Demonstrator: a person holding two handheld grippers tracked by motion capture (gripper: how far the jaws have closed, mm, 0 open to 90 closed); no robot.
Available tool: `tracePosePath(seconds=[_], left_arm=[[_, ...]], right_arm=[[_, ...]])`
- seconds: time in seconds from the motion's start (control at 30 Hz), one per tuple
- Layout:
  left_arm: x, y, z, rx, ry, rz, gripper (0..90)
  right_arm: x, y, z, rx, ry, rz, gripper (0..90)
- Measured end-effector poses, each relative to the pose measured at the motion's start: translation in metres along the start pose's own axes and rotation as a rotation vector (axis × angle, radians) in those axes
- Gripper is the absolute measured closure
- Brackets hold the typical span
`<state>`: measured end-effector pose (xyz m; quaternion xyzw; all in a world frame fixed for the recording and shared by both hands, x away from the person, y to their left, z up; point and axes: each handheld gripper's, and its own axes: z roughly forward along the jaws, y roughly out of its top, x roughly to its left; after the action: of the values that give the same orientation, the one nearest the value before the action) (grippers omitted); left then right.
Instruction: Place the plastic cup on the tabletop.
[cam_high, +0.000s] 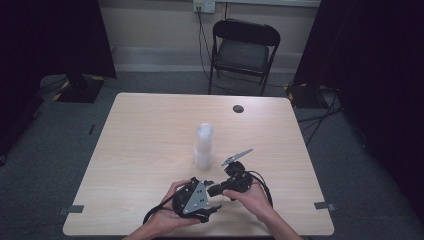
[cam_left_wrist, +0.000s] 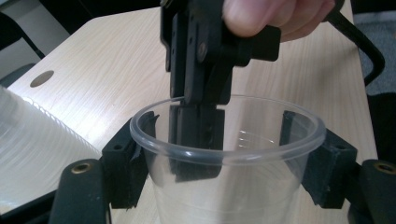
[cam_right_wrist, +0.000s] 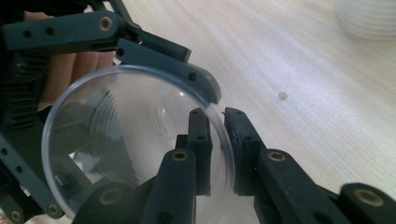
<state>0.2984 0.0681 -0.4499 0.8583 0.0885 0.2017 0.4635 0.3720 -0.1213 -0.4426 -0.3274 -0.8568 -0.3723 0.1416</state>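
Clear plastic all the way here: the left gripper (cam_left_wrist: 224, 154) has its jaws clamped on opposite sides of a single cup (cam_left_wrist: 229, 158), just under the rim. Dipping in from above, the right gripper (cam_right_wrist: 217, 140) pinches the cup's rim, one jaw inside the wall and one outside, closed narrow on it. Best to keep that pinch light, since thin plastic buckles, and pull straight along the cup's axis while the left side stays firm. The held cup looks empty, though the view through its wall is murky. Just beyond both grippers on the table (cam_high: 145, 130) stands a stack of cups (cam_high: 204, 145), upright, well apart from the held one and untouched.
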Motion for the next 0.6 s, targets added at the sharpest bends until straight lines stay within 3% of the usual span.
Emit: tracePosePath(seconds=[0.3, 0.6], left_arm=[[0.008, -0.004, -0.004, -0.037, 0.004, -0.117, 28.0], [0.017, -0.007, -0.01, -0.061, 0.021, -0.177, 28.1]], right_arm=[[0.002, 0.0, -0.012, -0.07, -0.005, 0.005, 75.3], [0.004, 0.001, -0.026, -0.195, -0.004, -0.02, 70.8]])
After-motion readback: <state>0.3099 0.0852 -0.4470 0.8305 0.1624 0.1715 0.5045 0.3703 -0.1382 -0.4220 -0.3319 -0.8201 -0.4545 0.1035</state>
